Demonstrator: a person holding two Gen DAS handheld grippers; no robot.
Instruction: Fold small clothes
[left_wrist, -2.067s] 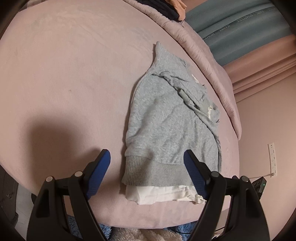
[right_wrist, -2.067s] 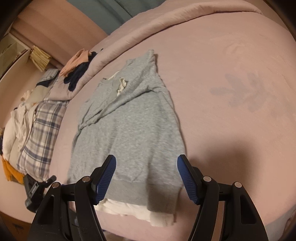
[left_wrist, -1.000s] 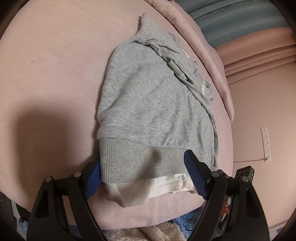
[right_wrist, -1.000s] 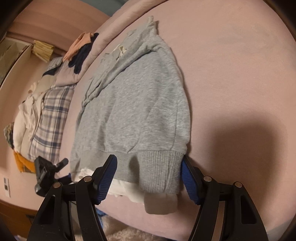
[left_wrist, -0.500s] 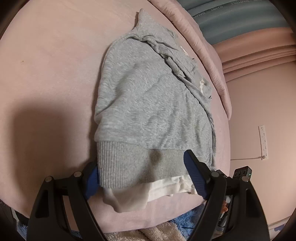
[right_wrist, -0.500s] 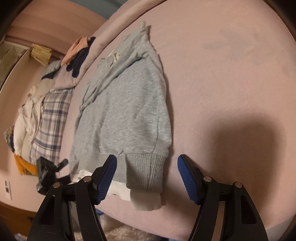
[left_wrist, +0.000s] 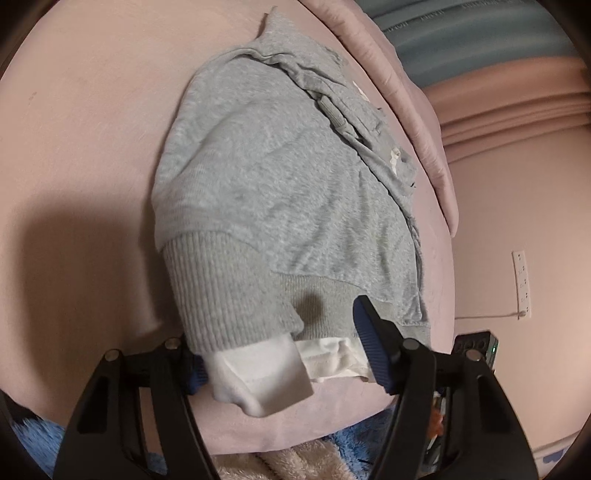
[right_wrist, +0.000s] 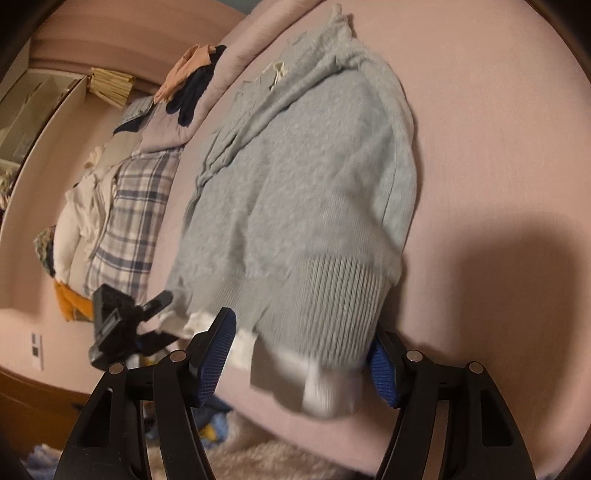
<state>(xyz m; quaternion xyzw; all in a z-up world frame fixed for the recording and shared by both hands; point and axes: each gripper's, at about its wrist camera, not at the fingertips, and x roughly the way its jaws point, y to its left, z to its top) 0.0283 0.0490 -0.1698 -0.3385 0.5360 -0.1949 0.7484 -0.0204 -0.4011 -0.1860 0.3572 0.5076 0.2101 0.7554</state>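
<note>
A pink-sheeted bed (left_wrist: 92, 147) is filling most of both views, a rolled pink duvet (left_wrist: 417, 103) lying along its far edge. Pink walls (left_wrist: 517, 192) are standing behind, one carrying a white socket strip (left_wrist: 521, 284). Blue fluffy rug (left_wrist: 40, 439) is covering the floor.

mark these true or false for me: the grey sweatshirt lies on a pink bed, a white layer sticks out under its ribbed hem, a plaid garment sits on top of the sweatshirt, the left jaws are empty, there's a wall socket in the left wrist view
1. The grey sweatshirt lies on a pink bed. True.
2. A white layer sticks out under its ribbed hem. True.
3. A plaid garment sits on top of the sweatshirt. False: it lies beside it, off the bed's edge.
4. The left gripper has empty jaws. False: the hem and white layer lie between them as they close.
5. A wall socket shows in the left wrist view. True.
</note>
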